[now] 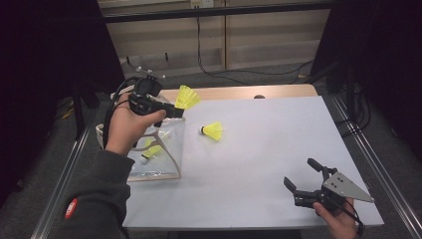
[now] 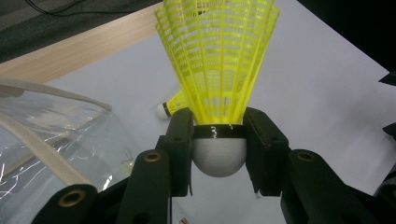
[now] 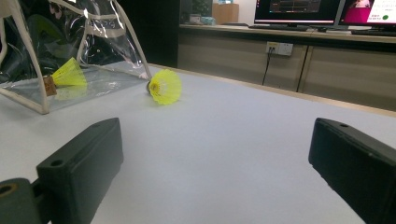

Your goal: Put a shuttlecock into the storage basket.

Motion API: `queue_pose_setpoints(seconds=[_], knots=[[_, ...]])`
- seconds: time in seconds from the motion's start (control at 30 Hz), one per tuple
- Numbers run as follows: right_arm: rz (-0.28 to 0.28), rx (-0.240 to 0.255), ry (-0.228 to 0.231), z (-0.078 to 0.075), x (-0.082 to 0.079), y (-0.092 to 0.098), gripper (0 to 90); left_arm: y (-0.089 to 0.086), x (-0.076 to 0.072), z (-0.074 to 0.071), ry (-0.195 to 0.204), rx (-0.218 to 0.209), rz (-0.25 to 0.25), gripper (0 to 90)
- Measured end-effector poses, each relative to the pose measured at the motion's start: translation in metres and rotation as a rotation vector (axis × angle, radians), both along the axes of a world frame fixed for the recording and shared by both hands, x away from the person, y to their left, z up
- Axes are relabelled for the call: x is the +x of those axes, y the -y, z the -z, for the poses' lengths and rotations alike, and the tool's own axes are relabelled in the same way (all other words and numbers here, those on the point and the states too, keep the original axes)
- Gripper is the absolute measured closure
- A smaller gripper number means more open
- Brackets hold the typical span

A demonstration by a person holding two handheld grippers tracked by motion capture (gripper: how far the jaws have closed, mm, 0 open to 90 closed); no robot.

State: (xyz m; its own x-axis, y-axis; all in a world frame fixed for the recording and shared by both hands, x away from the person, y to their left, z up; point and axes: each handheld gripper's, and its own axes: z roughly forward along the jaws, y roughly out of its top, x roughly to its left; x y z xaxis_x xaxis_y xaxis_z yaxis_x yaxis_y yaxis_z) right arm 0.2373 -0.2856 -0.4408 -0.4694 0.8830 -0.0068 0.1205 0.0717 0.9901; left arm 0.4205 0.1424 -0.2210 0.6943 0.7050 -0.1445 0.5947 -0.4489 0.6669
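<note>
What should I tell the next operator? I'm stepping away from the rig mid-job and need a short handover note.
Left gripper: shut on a yellow shuttlecock, gripped at its white cork, raised above the clear bag.
Right gripper: open, holding nothing, low over the near right of the white table.
Things: one shuttlecock in the bag; one loose shuttlecock lying on the table right of the bag.
Done: one bagged, a second picked up.
Left, probably: drop the held one into the bag, then fetch the loose one.

Your left gripper [image 2: 218, 140] clamps a yellow shuttlecock [image 2: 215, 60] by its white cork; the clear bag [image 2: 56, 140] sits beside, another shuttlecock [image 2: 173, 105] beyond.
</note>
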Motion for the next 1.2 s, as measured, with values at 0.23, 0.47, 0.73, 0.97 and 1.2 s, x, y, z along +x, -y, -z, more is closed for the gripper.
queue_pose_setpoints(seconds=[0.23,0.47,0.73,0.97,1.2], knots=[[0.001,-0.001,0.0,0.0,0.0,0.0,2.7,-0.005,0.0,-0.003,0.004,0.003,-0.016,64.7],[0.0,-0.001,-0.003,0.0,0.0,0.0,2.7,-0.011,0.001,-0.004,0.004,0.004,-0.034,64.7],[0.0,-0.002,-0.002,0.0,0.0,0.0,2.7,-0.018,0.002,-0.006,0.005,0.008,-0.046,64.8],[-0.001,-0.003,-0.002,0.0,0.0,-0.001,2.7,-0.023,0.002,-0.007,0.005,0.006,-0.062,64.7],[-0.001,-0.004,-0.003,0.0,0.0,0.0,2.7,-0.027,0.003,-0.008,0.013,0.02,-0.078,64.8]])
